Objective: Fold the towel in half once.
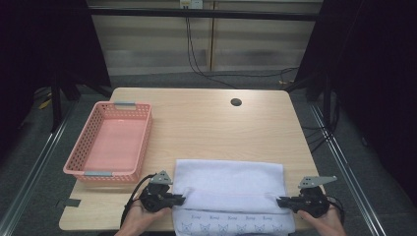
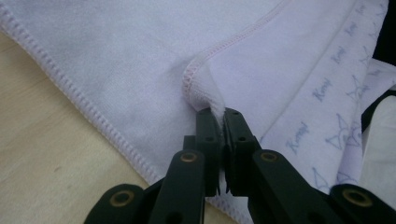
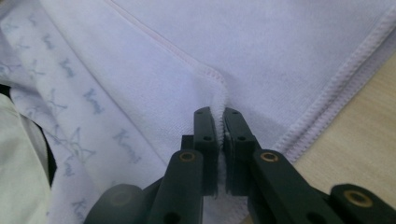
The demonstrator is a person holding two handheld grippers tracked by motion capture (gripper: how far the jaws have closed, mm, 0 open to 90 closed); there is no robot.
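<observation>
Step in hand, I'd say: folding the towel [image 1: 230, 184], which lies flat at the near table [image 1: 206, 123] edge, printed hem hanging toward the person. Left gripper [image 1: 183, 198] & right gripper [image 1: 278, 201] each pinch a corner of the folded-over flap, jaws pressed together on the cloth. Next move prob needs both hands to carry that edge fwd evenly, then let go. Count: 2 grippers, 1 towel, 1 pink basket [image 1: 111, 142] far left, nothing in it

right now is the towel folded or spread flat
Folded. The towel lies doubled on the table, a stitched edge crossing its upper layer; the left tool and right tool each pinch a corner of that layer.
</observation>
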